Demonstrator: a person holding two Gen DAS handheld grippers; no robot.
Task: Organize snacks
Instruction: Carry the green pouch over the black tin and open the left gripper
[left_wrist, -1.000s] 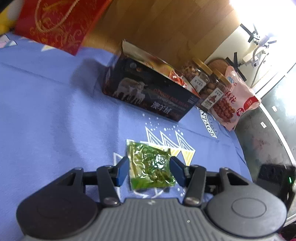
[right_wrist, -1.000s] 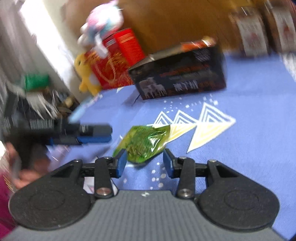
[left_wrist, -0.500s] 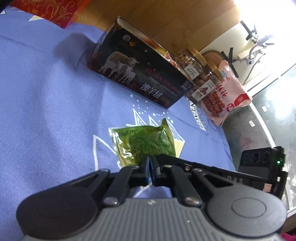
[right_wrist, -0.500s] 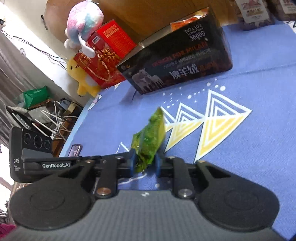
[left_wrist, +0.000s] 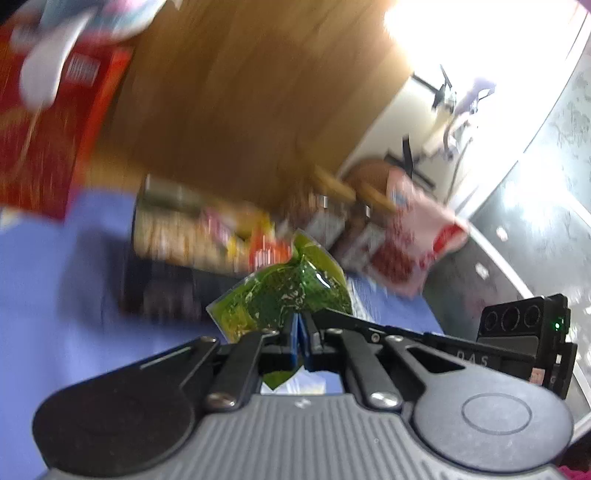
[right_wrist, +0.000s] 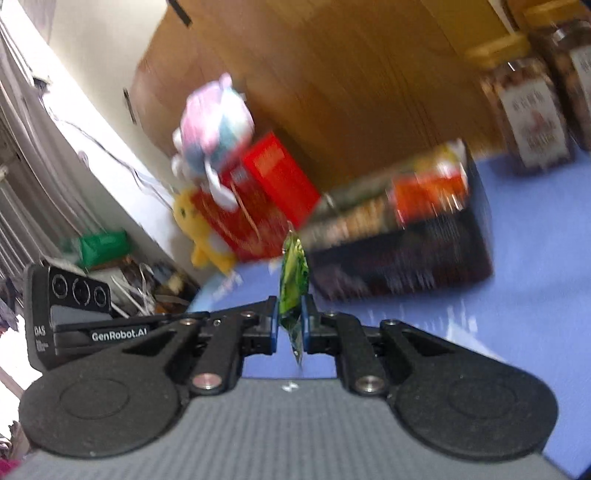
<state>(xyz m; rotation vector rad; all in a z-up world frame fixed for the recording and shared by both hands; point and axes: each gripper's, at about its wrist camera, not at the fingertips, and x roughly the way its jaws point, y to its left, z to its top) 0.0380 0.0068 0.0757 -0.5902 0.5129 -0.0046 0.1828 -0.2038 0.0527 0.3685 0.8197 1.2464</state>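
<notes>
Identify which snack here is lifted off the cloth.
The green packet, pinched by both grippers, left and right; the pink bag stays down.

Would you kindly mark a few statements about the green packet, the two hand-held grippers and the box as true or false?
1. The right hand-held gripper is shut on the green packet. True.
2. The left hand-held gripper is open and holds nothing. False: it is shut on the same green packet.
3. The green packet lies flat on the blue cloth. False: it is held up, off the cloth.
4. The dark box already holds snacks. True.
5. A yellow plush toy sits left of the red boxes. True.
</notes>
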